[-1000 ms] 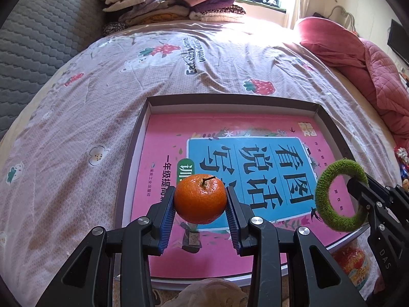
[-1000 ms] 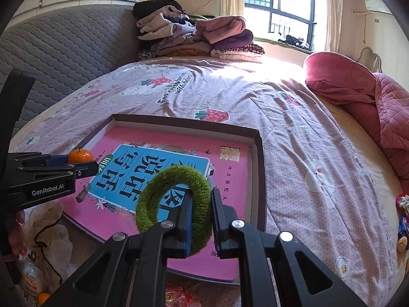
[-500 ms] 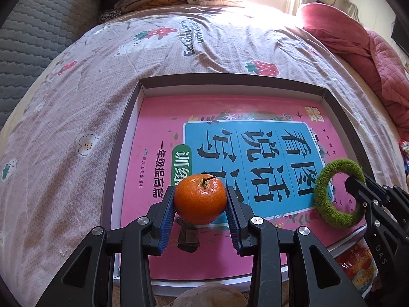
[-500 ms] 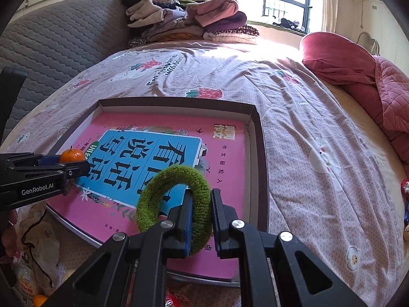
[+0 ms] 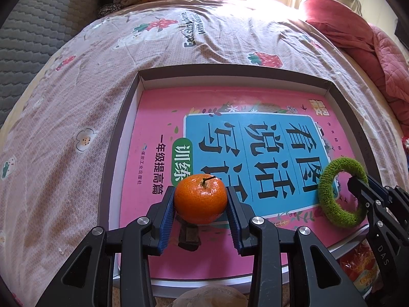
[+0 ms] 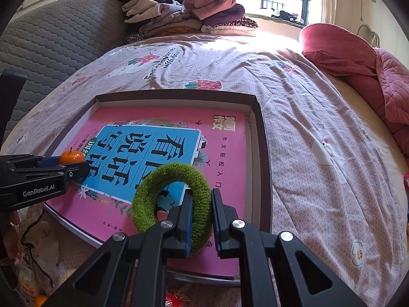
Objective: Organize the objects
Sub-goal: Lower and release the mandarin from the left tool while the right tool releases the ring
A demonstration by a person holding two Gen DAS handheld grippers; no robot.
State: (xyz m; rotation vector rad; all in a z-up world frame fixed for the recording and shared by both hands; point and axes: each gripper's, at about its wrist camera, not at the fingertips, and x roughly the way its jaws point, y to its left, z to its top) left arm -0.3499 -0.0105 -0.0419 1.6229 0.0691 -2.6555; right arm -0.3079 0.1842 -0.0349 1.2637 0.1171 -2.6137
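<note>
Over the near end of the shallow dark-rimmed cardboard box [image 5: 120, 138] on the bed, you are holding both claws above the pink workbook with a blue title panel [image 5: 230, 158] that lies flat inside it. From your left wrist view you get the shadow of the fruit and claw falling on the pink cover, and the right claw coming in at the right edge; the window and headboard are mostly cut off. From your right wrist view you get the grey quilted headboard [image 6: 51, 46], the pile of folded clothes [image 6: 189, 15] at the far end, the barred window, and the red quilt [image 6: 358, 58] heaped along the right side.

Your left claw [image 5: 200, 204] is partly open, its blue ribbed pads pressed against both sides of a small round orange mandarin with a short stem [image 5: 200, 199]. The fruit sits stem-up, glossy and whole, held clear of the workbook's lower left part. Your right claw [image 6: 202, 215] is nearly fully closed, pinching one side of a fuzzy green ring-shaped hair tie [image 6: 173, 194]. The ring stands on edge between the pads, its open centre facing sideways, over the workbook's lower right area. The strawberry-print bedsheet [image 6: 306, 133] surrounds the box on all sides.
</note>
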